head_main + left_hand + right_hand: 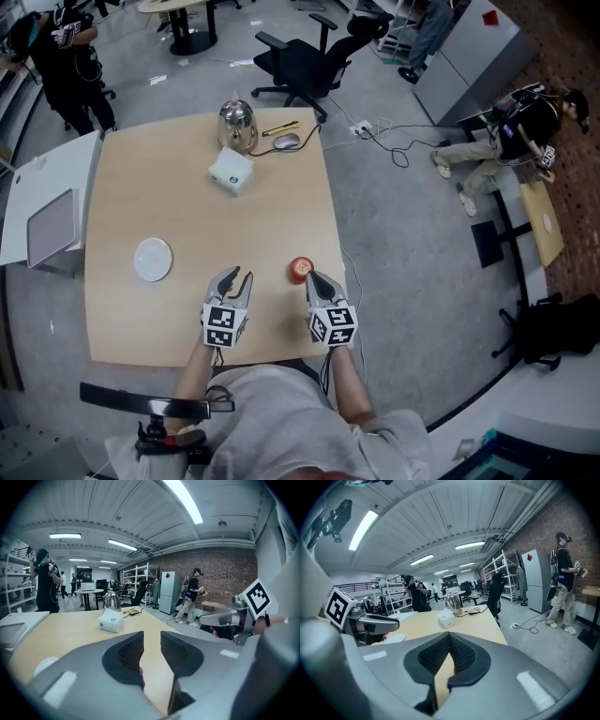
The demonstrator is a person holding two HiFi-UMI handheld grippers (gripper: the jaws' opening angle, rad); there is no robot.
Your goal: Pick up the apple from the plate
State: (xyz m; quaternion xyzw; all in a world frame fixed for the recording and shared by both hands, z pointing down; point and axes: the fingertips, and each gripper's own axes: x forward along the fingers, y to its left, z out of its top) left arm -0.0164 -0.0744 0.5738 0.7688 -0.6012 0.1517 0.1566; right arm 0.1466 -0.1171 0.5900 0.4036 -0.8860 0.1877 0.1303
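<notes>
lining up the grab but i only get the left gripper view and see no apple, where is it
observer: The apple lies on the bare table, right beside the tip of the right gripper.
operator: so not on the plate
observer: No, the plate is empty, away to the left of the left gripper.
operator: right jaws open
observer: No, the right gripper view shows them together, nothing between.
</notes>
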